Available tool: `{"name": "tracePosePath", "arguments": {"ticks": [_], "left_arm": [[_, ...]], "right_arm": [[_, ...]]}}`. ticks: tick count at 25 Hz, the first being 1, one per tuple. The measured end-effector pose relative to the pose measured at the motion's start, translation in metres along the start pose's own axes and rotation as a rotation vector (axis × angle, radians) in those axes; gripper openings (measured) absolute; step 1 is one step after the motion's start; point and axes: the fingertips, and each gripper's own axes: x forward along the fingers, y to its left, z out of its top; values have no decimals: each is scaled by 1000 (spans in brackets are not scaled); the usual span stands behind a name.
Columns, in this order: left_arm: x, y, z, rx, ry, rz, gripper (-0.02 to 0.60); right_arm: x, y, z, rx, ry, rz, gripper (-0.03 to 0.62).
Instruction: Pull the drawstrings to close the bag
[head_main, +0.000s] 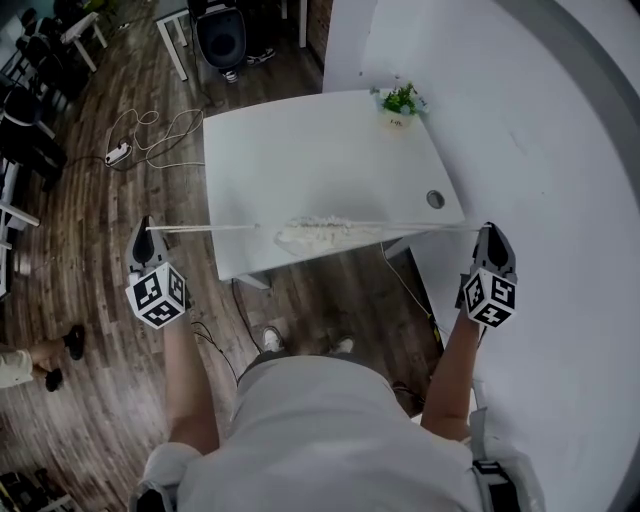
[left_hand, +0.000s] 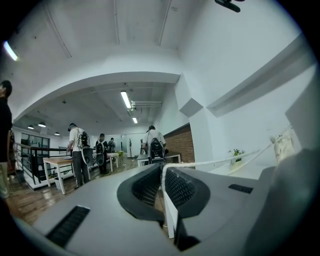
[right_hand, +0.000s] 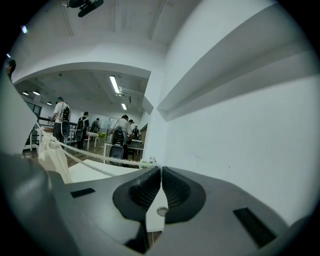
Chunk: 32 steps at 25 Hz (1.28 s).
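Spreading wide, left gripper and right gripper each have their jaws clamped fully on a drawstring end, so the taut cords cinch the mouth. Bag hangs midway between them over the table, at its near edge, looking gathered.

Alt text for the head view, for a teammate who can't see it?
The left gripper and right gripper, held wide apart, are each shut on a drawstring, stretching it taut with the bunched white bag midway, over the near edge of the table.
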Motion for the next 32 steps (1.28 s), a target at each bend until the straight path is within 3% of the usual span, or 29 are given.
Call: {"name": "tracePosePath", "arguments": {"ticks": [10, 20, 32], "left_arm": [[-17, -22, 5, 5, -15, -32, 20], [-7, -74, 14, 9, -27, -141, 18], [17, -72, 19, -70, -23, -178, 18]], "right_arm": [[-18, -29, -6, 26, -15, -26, 40], [-29, -79, -5, 18, -35, -81, 40], [-15, -76, 17, 32, -73, -82, 40]]}}
